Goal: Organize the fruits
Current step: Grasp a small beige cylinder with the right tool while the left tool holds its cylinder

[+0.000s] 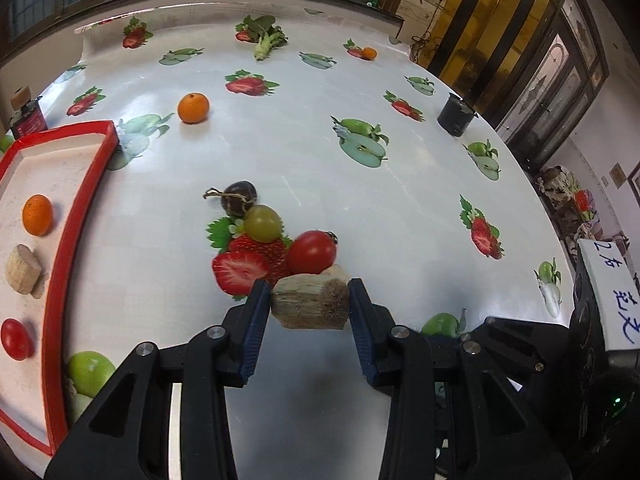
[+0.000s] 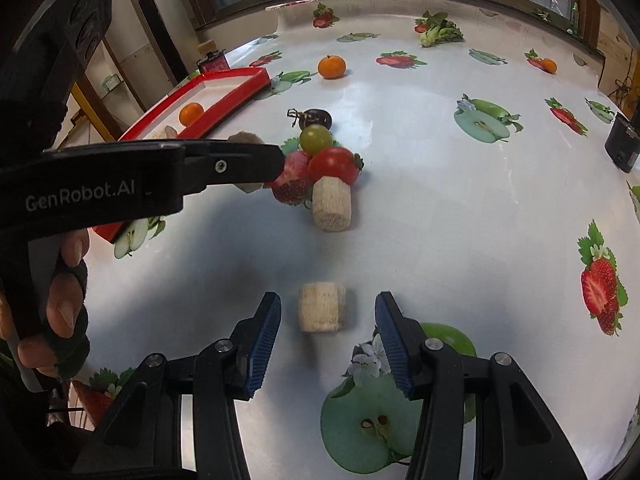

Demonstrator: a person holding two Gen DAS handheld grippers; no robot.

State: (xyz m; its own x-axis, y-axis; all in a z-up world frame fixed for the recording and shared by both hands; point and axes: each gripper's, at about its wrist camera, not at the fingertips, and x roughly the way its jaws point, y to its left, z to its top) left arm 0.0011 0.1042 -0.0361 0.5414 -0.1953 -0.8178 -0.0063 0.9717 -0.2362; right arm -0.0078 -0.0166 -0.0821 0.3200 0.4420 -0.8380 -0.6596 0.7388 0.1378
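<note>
Left wrist view: the left gripper [image 1: 308,285] has its jaws closed in on a beige fibrous chunk [image 1: 310,306], one blue pad against each side as far as can be seen. The chunk's longer side spans the gap, directly between the fingertips and just in front of a cherry tomato [image 1: 312,252]. The red tray [image 1: 76,220] lies to this gripper's left, so the carry is judged to go leftward. Right wrist view: the right gripper [image 2: 328,300] stands with its jaws apart around a second beige piece [image 2: 322,308], which rests on the table centred in the gap, touching neither pad. The piece is squat and its long axis cannot be determined. A third piece [image 2: 332,204] lies farther ahead, its long axis pointing away, touching the tomato.
</note>
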